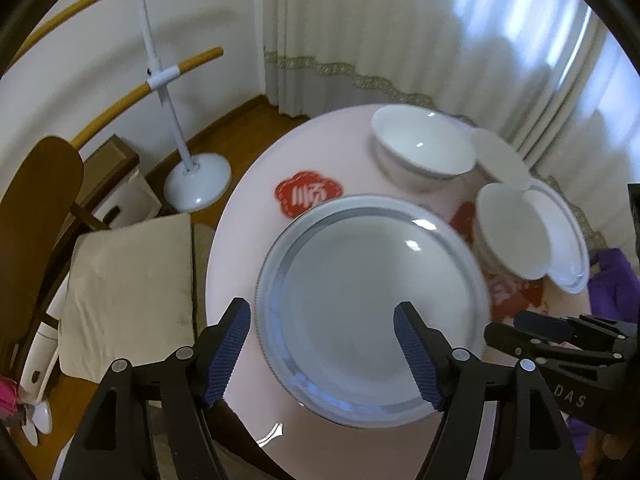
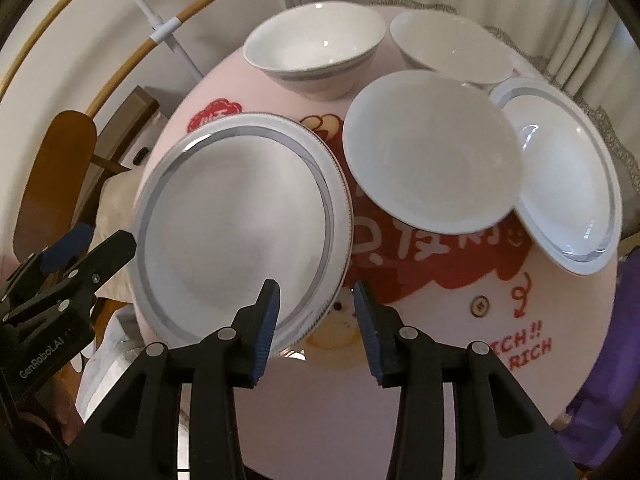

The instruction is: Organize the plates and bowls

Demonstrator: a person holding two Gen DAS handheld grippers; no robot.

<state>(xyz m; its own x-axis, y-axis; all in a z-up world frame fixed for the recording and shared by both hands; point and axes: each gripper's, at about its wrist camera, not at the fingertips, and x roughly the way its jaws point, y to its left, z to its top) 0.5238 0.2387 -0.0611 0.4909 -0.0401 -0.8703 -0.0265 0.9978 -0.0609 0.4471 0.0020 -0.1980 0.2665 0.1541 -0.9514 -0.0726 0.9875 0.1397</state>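
Silver-rimmed plate (image 2: 240, 224) lay directly ahead of my left tongs (image 1: 322, 344), released, straddling near rim; my right tongs (image 2: 316, 320) released, just right of plate.

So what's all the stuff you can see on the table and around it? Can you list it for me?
Grey-banded plate: one, white with a grey ring, near left of the table.
Plain bowls: three, white; one with a patterned band at the far left, one far right, one tilted in the middle, its edge over the other plate.
Second banded plate: one, white, on the right edge.
Table: one, round, pink with red cartoon pictures.
Stand: one, white pole with wooden bars, on the floor.
Chair: one, brown wood, beside a cream cushion.
Curtains: white, behind the table.
Left tool: black with blue pads, open, over the grey-banded plate.
Right tool: same colours, open, at the plate's right rim.
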